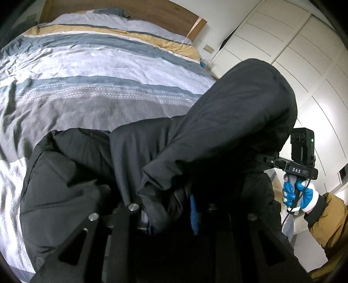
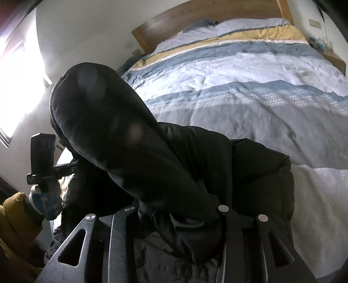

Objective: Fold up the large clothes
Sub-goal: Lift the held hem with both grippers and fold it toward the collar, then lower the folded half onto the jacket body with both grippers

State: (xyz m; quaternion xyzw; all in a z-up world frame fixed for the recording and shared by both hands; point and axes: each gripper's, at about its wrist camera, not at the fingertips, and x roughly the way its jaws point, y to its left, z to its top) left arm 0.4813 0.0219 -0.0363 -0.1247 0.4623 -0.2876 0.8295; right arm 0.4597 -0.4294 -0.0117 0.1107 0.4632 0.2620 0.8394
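Observation:
A large black padded jacket (image 1: 239, 113) hangs over the near end of the bed, partly resting on it. One puffy sleeve arches up between the two grippers. In the left wrist view my left gripper (image 1: 171, 214) is shut on a bunched fold of the jacket, with a blue pad (image 1: 193, 215) pressed against the cloth. My right gripper (image 1: 267, 161) reaches into the jacket from the right, held by a blue-and-white gloved hand (image 1: 298, 193). In the right wrist view my right gripper (image 2: 177, 215) is shut on the jacket (image 2: 108, 130). My left gripper (image 2: 65, 167) shows at the left, its tips buried in cloth.
A striped duvet (image 1: 87, 65) in grey, blue, white and mustard covers the bed (image 2: 250, 76) up to a wooden headboard (image 2: 195, 19). White wardrobe doors (image 1: 304, 65) stand on the right. A bright window (image 2: 17, 76) is on the left. A person's mustard sleeve (image 1: 326, 217) is close by.

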